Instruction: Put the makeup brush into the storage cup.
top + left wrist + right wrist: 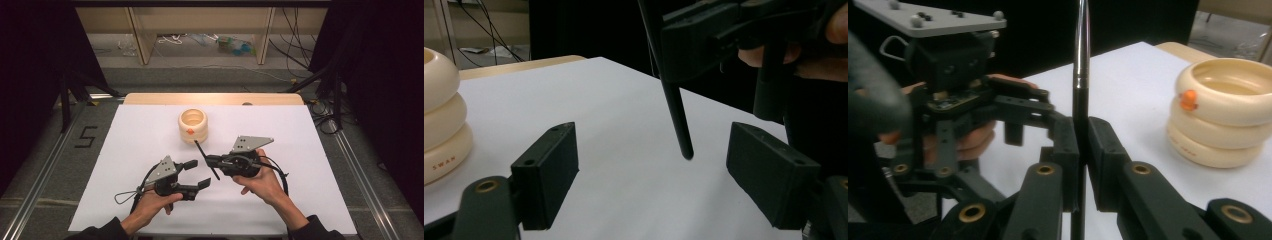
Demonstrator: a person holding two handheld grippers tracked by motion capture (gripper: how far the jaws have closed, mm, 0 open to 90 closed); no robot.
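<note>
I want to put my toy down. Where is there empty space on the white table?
The white sheet is bare left of the cream ringed holder, and right of it toward the far right corner. It is crowded in the near middle: the left gripper, the right gripper and its thin black stick.
</note>
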